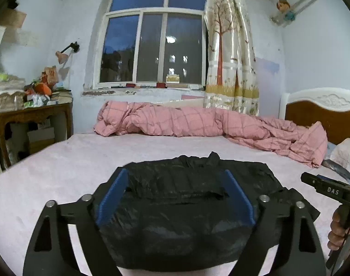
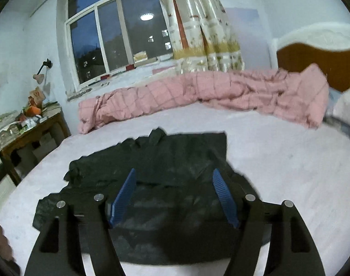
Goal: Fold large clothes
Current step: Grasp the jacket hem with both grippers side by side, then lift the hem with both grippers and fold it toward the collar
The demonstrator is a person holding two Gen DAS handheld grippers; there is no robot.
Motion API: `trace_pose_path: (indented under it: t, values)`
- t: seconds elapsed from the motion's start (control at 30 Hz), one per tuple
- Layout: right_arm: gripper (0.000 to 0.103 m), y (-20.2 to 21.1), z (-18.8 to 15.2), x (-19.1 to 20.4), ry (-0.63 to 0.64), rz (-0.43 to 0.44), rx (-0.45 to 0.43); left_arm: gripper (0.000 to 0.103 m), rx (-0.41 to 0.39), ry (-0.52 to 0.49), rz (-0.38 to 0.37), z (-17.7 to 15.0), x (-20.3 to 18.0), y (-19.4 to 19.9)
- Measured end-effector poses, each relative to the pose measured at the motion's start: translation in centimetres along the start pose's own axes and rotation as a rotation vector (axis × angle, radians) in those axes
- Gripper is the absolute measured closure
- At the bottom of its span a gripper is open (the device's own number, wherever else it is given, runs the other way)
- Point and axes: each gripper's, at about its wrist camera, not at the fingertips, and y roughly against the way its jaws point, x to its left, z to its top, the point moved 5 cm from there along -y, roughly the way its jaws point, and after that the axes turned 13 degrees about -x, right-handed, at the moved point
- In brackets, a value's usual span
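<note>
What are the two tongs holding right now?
Nothing. The left tongs and the right tongs both stand open above the black garment, which lies flat on the bed with no cloth pinched between the blue pads.

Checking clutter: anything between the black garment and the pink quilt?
Nothing: only bare pink bed sheet between black garment and pink quilt, in both wrist views.

black garment (image 1: 193,193), pink checked quilt (image 1: 175,120)
</note>
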Motion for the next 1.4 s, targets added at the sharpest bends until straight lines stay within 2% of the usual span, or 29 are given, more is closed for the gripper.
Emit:
trace_pose_path:
  t: [0.07,0.13,0.17,0.23,0.33,0.43,0.53,0.7,0.77,0.8,0.87,1.0,1.1,1.17,1.23,1.27,1.33,1.4]
  values:
    - [0.032,0.2,-1.1,-0.1,0.009,-0.035,-0.010,0.004,-0.032,0.022,0.009,-1.9,0.0,0.0]
    - [0.029,-0.1,-2.0,0.2,0.021,-0.039,-0.027,0.004,0.035,0.001,0.016,-3.2,-0.2,-1.2]
    - [0.022,-0.5,-2.3,0.5,0.026,-0.032,-0.030,0.003,0.057,-0.002,0.010,-3.5,-0.4,-1.4]
    - [0.016,-0.8,-2.6,0.8,0.039,-0.037,-0.033,0.000,0.054,0.001,0.026,-4.0,-0.1,-1.6]
    - [0.015,-0.6,-2.4,1.1,0.040,-0.031,-0.053,0.000,0.063,-0.020,0.049,-4.5,0.2,-2.0]
    - [0.009,-0.5,-2.1,1.1,0.043,-0.036,-0.071,0.000,0.068,0.012,0.033,-5.0,0.4,-2.2]
    - [0.008,-0.5,-2.3,1.1,0.073,-0.057,-0.089,0.000,0.065,0.046,0.016,-5.6,0.4,-2.2]
    - [0.008,-1.4,-3.6,1.5,0.093,-0.051,-0.057,0.000,0.043,0.011,0.029,-6.7,0.1,-1.8]
    - [0.008,-1.4,-4.8,1.6,0.112,-0.045,-0.046,0.000,0.093,0.014,0.012,-7.4,0.2,-1.7]
    - [0.008,-1.4,-5.4,1.5,0.118,-0.051,-0.030,0.000,0.128,0.013,-0.008,-7.6,0.3,-1.4]
    - [0.008,-1.4,-7.0,1.2,0.122,-0.045,0.039,0.000,0.133,-0.013,0.008,-7.4,0.8,0.1]
    - [0.008,0.8,-7.4,0.6,0.095,0.001,0.067,0.000,0.144,-0.127,0.027,-7.6,1.3,2.9]
    - [0.008,1.9,-8.4,1.4,0.252,-0.022,0.120,0.000,0.280,-0.151,0.018,-9.2,1.2,2.2]
    - [0.008,2.4,-9.7,2.0,0.364,-0.009,0.172,0.000,0.359,-0.192,-0.024,-10.6,0.6,1.9]
    - [0.008,2.1,-10.7,1.7,0.411,-0.032,0.245,0.001,0.463,-0.258,-0.100,-12.4,-0.1,1.5]
    - [0.008,1.7,-11.2,1.5,0.409,-0.028,0.290,0.004,0.509,-0.282,-0.147,-13.3,-0.2,1.3]
    - [0.008,0.7,-12.6,1.3,0.406,0.034,0.398,0.007,0.545,-0.320,-0.135,-14.2,0.3,0.7]
    - [0.008,0.2,-13.9,1.5,0.471,0.093,0.466,0.007,0.580,-0.314,-0.112,-14.7,0.8,0.0]
